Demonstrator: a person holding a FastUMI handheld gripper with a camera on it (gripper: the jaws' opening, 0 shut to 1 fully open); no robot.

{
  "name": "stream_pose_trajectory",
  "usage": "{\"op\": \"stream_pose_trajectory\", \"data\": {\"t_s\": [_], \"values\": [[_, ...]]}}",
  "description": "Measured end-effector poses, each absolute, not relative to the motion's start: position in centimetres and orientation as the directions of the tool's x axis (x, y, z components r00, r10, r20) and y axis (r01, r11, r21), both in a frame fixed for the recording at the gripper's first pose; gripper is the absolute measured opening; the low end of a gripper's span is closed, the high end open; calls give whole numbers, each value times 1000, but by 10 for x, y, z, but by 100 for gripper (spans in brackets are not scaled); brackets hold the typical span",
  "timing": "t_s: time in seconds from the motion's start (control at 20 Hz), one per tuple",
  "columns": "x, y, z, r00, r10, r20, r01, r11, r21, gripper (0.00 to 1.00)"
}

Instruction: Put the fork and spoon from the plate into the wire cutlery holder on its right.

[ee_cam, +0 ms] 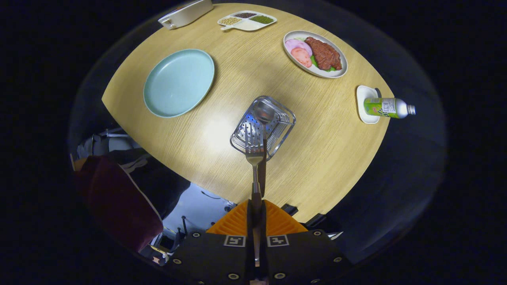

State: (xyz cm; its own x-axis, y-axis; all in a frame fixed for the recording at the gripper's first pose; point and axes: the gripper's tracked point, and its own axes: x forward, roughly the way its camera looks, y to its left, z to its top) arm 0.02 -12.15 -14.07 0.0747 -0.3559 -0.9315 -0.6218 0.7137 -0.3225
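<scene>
My gripper (256,215) is shut on the handles of a metal fork (253,148) and a spoon (264,113) held together, both pointing ahead of the orange fingers (233,221). Their heads hang over the wire cutlery holder (285,126), which stands on the wooden table beyond the fingers. The spoon bowl lies over the holder's far part, the fork tines over its near rim. An empty pale blue plate (179,82) lies to the left of the holder.
A white plate with meat and ham slices (315,54) sits far right of the holder. A green bottle (388,107) lies on a small white dish. A divided snack tray (247,19) and a white box (186,14) are at the far edge. A dark red sleeve (119,202) is near left.
</scene>
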Motion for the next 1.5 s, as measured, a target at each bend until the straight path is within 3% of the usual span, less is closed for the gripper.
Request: {"op": "stream_pose_trajectory", "data": {"t_s": [0.25, 0.65, 0.9, 1.0, 1.1, 1.15, 1.25, 1.35, 1.5], "values": [[8, -116, -151, 26, -394, -919, -673, 673, -308, 5], [23, -105, -162, 38, -433, -901, -690, 640, -337, 6], [25, -108, -163, 44, -446, -894, -683, 640, -352, 15], [26, -110, -161, 51, -442, -896, -671, 649, -358, 28], [30, -110, -159, 78, -426, -901, -657, 658, -368, 48], [32, -107, -156, 97, -411, -907, -642, 671, -372, 66], [37, -101, -154, 140, -359, -923, -598, 712, -368, 85], [43, -92, -146, 200, -303, -932, -557, 747, -362, 98], [47, -84, -130, 292, -213, -932, -489, 805, -337, 99]]}}
